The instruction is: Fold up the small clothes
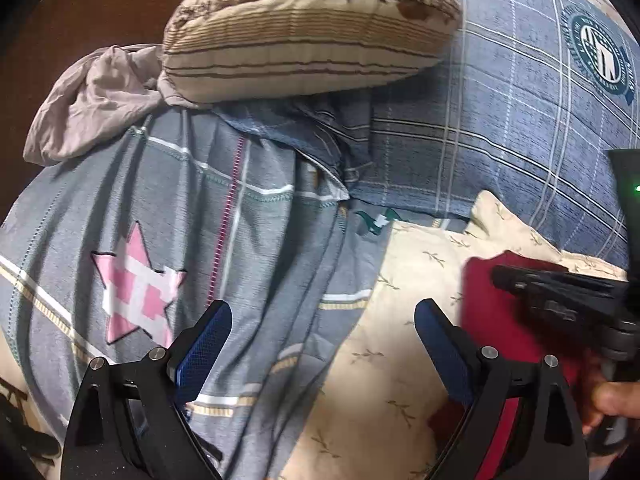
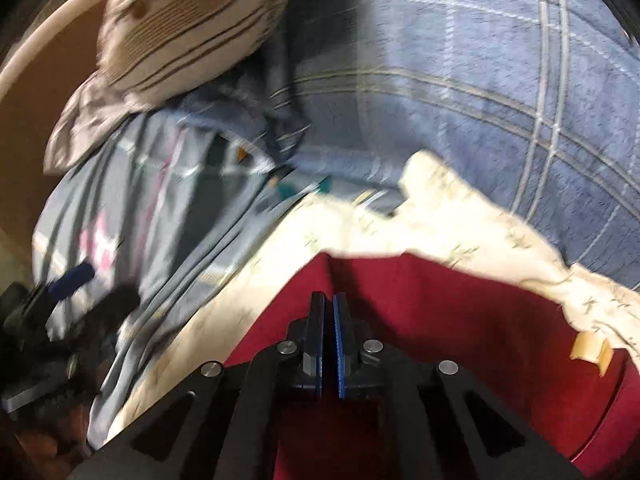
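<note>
A dark red garment [image 2: 420, 292] lies on a cream leaf-print cloth [image 2: 360, 232] on the bed. A tan tag [image 2: 590, 348] shows at its right edge. My right gripper [image 2: 329, 300] is shut, pinching a raised peak of the red garment. In the left wrist view the red garment [image 1: 496, 320] sits at the lower right, with the right gripper's black body [image 1: 560, 284] over it. My left gripper [image 1: 323, 320] is open and empty, hovering over the grey plaid cover and the cream cloth [image 1: 400, 340], left of the garment.
A grey plaid quilt with a pink star [image 1: 136, 284] covers the left. A striped tan pillow [image 1: 304, 36] and a crumpled mauve cloth [image 1: 96, 100] lie at the back. A blue plaid sheet [image 1: 500, 128] spreads to the right.
</note>
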Available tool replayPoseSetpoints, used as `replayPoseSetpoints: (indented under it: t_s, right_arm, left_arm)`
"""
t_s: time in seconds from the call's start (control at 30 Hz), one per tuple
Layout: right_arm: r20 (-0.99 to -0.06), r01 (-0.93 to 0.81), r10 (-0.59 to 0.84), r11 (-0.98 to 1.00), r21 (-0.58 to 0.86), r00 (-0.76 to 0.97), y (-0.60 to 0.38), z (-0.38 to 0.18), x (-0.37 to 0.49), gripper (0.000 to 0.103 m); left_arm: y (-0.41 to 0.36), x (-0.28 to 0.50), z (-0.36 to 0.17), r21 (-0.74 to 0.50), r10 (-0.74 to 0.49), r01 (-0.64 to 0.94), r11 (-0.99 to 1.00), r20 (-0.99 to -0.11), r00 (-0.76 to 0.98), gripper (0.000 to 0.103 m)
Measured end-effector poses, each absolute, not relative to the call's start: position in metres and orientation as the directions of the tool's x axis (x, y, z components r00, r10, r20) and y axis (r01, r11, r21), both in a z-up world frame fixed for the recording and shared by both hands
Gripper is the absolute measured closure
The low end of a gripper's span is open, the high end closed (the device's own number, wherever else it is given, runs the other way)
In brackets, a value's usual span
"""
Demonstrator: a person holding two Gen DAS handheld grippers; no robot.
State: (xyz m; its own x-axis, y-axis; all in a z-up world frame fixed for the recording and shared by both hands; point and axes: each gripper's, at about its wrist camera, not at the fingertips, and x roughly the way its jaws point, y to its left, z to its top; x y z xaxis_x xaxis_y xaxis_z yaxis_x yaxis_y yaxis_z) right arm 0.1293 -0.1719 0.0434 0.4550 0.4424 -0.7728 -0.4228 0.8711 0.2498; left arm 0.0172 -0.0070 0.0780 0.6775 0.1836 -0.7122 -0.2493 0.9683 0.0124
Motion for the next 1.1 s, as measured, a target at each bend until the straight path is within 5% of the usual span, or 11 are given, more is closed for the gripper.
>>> replayPoseSetpoints:
  t_s: [0.17, 0.27, 0.33, 0.57, 0.7, 0.77, 0.8, 0.9, 1.1]
  right_arm:
    - [-0.801, -0.382, 0.41, 0.89, 0.247, 0.436, -0.169, 0.037, 0.123, 0.099]
    - [-0.756, -0.355, 0.449, 0.885, 0.302, 0.477, -0.211, 0.064, 0.091, 0.08]
    - [-0.73, -0.31, 0.417, 0.906, 0.289, 0.541, -0.253, 0.081, 0.062, 0.044]
    - [-0.75, 0.091, 0.029, 0.989, 0.118, 0.661, -0.41, 0.077, -0.009, 0.022]
    - [-0.796, 0.142, 0.138, 0.952, 0.27, 0.59, -0.441, 0.038, 0.012, 0.027]
    - [-0.8, 0.075, 0.225, 0.945, 0.317, 0.556, -0.43, 0.033, 0.021, 0.079]
    - [-0.8, 0.057, 0.207, 0.956, 0.287, 0.564, -0.427, 0.038, 0.019, 0.097]
    - [-0.757, 0.037, 0.174, 0.967, 0.252, 0.63, -0.431, 0.066, 0.004, 0.098]
    - [-0.857, 0.159, 0.01, 0.981, 0.107, 0.515, -0.449, 0.035, 0.002, 0.092]
  left_arm:
    - [-0.03, 0.014, 0.081, 0.014, 0.136, -0.176, 0.984, -0.7, 0.701, 0.01]
    - [-0.044, 0.01, 0.083, 0.021, 0.102, -0.121, 0.992, -0.692, 0.715, 0.01]
    - [-0.05, 0.008, 0.082, 0.034, 0.094, -0.098, 0.995, -0.695, 0.713, 0.01]
    - [-0.058, 0.016, 0.067, 0.024, 0.085, -0.1, 0.995, -0.734, 0.674, 0.01]
    - [-0.068, 0.026, 0.056, 0.031, 0.082, -0.089, 0.996, -0.758, 0.647, 0.01]
    - [-0.073, 0.029, 0.05, 0.047, 0.092, -0.088, 0.995, -0.764, 0.639, 0.01]
    - [-0.075, 0.03, 0.048, 0.051, 0.095, -0.087, 0.995, -0.766, 0.636, 0.01]
    - [-0.08, 0.032, 0.042, 0.062, 0.099, -0.081, 0.995, -0.776, 0.623, 0.01]
    - [-0.084, 0.032, 0.04, 0.073, 0.096, -0.062, 0.995, -0.779, 0.62, 0.01]
